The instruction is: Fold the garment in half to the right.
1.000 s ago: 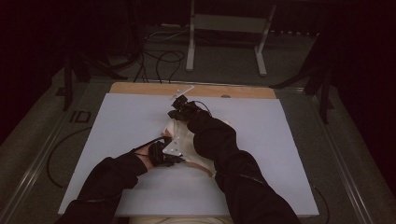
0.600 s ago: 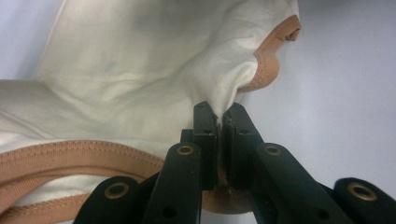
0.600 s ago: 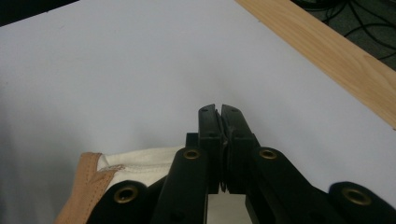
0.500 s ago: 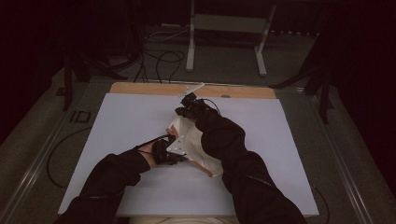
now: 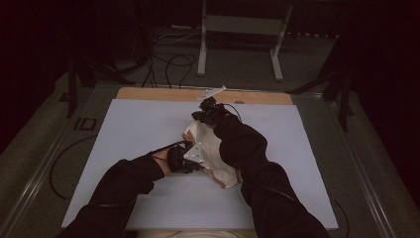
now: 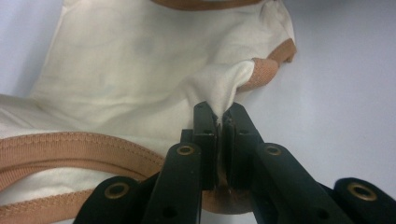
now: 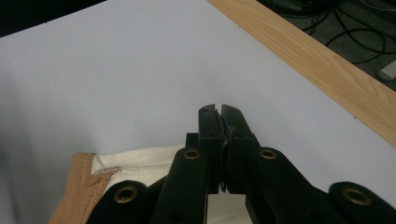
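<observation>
A white worktop (image 5: 138,129) with a wooden far edge is carrying a cream garment (image 5: 213,153), which is lying crumpled between the left claw (image 5: 190,159) and the right claw (image 5: 203,115).

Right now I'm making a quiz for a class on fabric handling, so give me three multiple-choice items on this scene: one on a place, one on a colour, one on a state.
1. Where does the garment lie?
A. on the white table top
B. on the floor
C. over a chair

2. What colour is the garment's trim?
A. blue
B. tan
C. green

3. How does the left gripper stand?
A. wide open above the cloth
B. shut on bare table
C. shut on a fold of the garment

Answers:
1. A, since the high view shows it spread on the white top between the two arms.
2. B, since the left gripper view shows tan bands along cream cloth.
3. C, since cream cloth is pinched between its closed jaws.
</observation>
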The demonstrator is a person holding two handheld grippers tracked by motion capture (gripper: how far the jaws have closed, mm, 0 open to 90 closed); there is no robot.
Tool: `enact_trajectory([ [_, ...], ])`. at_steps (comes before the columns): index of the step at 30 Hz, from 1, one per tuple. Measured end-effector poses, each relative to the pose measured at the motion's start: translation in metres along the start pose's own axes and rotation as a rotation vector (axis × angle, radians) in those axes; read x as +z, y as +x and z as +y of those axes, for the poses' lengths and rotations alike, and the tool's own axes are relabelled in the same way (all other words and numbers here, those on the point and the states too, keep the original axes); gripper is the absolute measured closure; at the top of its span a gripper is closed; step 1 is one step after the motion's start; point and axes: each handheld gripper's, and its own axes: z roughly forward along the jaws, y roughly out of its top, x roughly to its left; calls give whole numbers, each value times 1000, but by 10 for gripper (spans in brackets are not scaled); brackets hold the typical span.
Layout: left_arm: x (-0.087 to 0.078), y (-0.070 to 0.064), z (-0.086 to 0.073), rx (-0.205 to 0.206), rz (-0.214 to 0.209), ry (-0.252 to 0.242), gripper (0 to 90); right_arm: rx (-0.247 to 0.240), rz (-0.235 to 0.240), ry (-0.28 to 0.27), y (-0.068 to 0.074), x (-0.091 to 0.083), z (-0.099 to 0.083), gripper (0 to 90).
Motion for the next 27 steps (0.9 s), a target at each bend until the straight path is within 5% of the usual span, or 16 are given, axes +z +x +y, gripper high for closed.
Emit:
enact_trajectory([
  [27,12,2,22,20,-40,59,857,27,-26,-25,-14,-28,-17,885],
])
